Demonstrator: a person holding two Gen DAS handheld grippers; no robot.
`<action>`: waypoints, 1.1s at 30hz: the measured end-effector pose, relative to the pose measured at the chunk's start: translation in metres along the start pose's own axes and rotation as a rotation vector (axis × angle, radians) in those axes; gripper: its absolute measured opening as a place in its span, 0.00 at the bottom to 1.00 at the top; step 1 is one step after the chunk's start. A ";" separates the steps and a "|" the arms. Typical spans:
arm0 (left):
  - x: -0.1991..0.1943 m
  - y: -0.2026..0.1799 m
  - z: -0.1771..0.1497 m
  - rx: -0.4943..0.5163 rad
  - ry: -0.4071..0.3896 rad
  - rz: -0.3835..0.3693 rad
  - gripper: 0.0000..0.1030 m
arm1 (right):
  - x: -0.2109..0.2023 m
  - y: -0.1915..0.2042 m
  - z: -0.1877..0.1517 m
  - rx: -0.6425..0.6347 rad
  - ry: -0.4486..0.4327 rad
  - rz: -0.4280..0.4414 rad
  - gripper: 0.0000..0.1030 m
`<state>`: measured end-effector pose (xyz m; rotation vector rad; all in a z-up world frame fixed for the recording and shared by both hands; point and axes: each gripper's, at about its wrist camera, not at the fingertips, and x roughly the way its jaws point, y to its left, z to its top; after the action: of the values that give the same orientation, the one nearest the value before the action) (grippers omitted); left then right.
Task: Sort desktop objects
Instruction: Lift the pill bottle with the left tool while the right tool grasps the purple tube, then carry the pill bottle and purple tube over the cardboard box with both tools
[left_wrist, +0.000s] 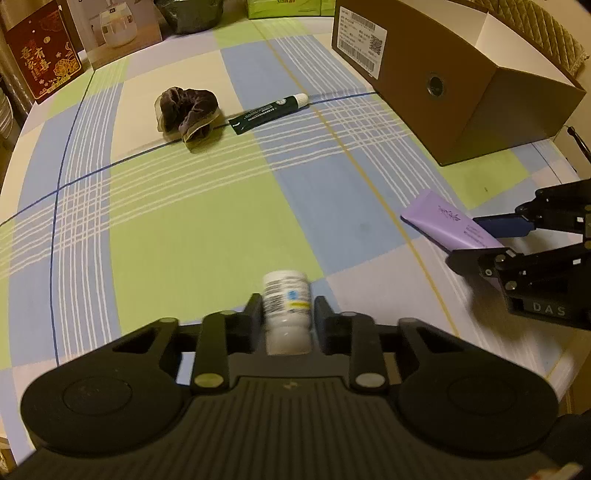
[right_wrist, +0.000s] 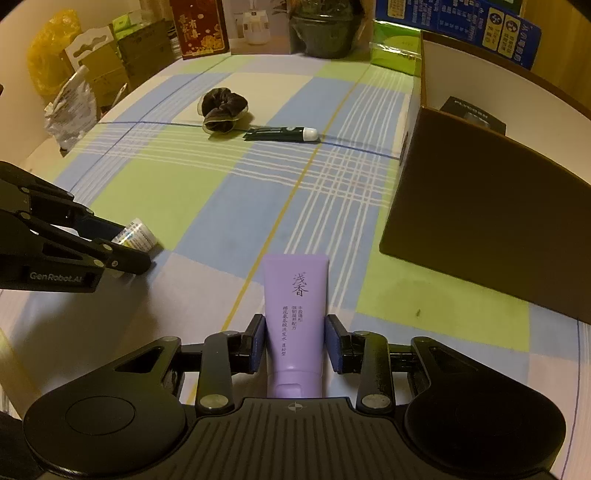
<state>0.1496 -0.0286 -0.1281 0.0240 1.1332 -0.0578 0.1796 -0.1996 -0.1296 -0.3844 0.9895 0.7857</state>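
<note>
— On the checked tablecloth, what do you count?
— Two tubes, one bottle, one scrunchie, one brown box.
— Held?
— Left gripper clamps the white bottle, pointing away. Right gripper clamps the purple tube, flat end forward. The green tube lies crosswise beside the scrunchie.

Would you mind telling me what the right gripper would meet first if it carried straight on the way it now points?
Probably only the checked tablecloth. The right gripper, shut on the purple tube, angles down at bare cloth just beyond the tube's end. The brown box sits off to the right, likely clear, though depth is uncertain.
</note>
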 end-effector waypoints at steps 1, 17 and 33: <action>-0.001 0.000 -0.001 -0.005 0.002 -0.002 0.22 | -0.001 0.000 -0.001 0.002 -0.001 0.002 0.31; -0.014 -0.004 -0.010 -0.038 -0.003 0.005 0.22 | -0.016 -0.020 -0.014 0.110 -0.007 0.049 0.30; -0.053 -0.035 0.021 0.013 -0.128 -0.058 0.22 | -0.075 -0.039 -0.011 0.149 -0.134 0.124 0.30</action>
<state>0.1444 -0.0632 -0.0710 -0.0015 1.0054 -0.1167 0.1786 -0.2631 -0.0729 -0.1410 0.9456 0.8325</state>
